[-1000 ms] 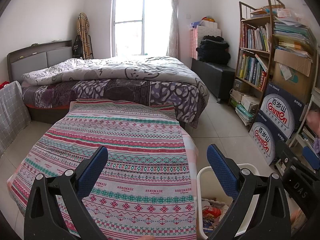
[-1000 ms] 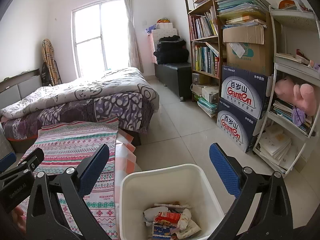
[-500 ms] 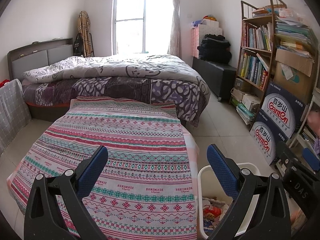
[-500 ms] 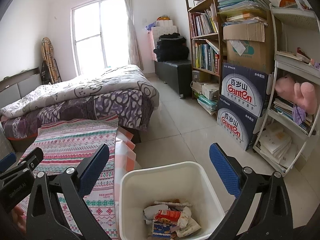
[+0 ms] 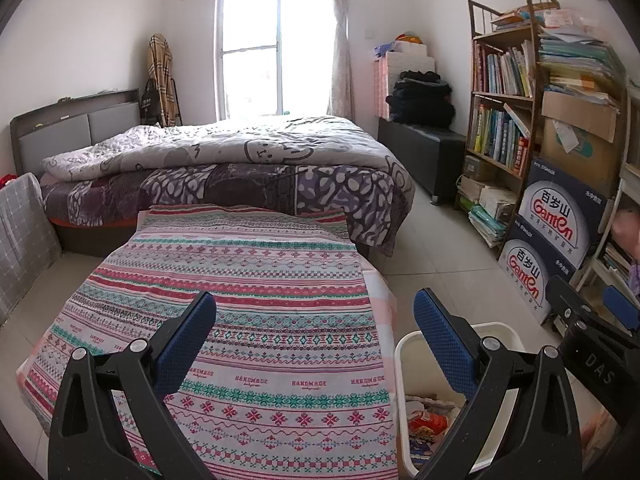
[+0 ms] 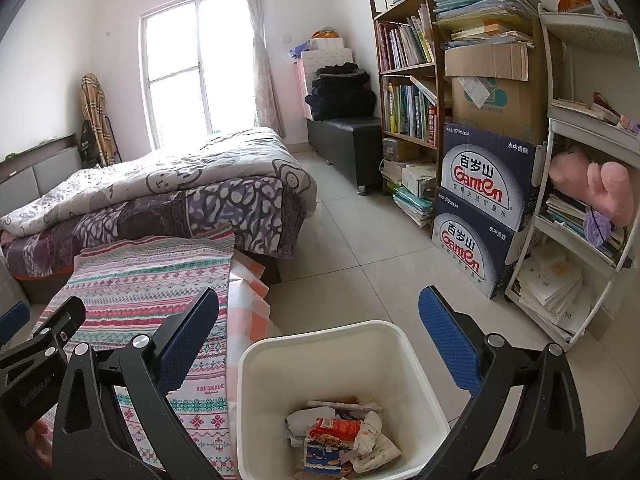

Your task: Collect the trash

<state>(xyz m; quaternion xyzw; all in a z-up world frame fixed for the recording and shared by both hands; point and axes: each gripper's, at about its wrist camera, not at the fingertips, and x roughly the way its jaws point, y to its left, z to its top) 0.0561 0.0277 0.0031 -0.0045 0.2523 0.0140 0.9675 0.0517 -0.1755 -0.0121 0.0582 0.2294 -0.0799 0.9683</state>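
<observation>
White bin (image 6: 340, 364) upright, trash (image 6: 340, 436) inside, right tongs (image 6: 318, 312) spread above

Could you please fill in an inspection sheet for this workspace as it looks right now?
Surface: patterned tablecloth, no loose items on the part seen.
Job's things: white trash bin on the floor beside the table, wrappers and crumpled paper at its bottom.
Clutter: nothing seen on the floor tiles.
Grippers: left gripper open, empty; right gripper open, empty, above the bin.
Cables: nothing seen.
Surroundings: bed, bookshelf, stacked water cartons.
</observation>
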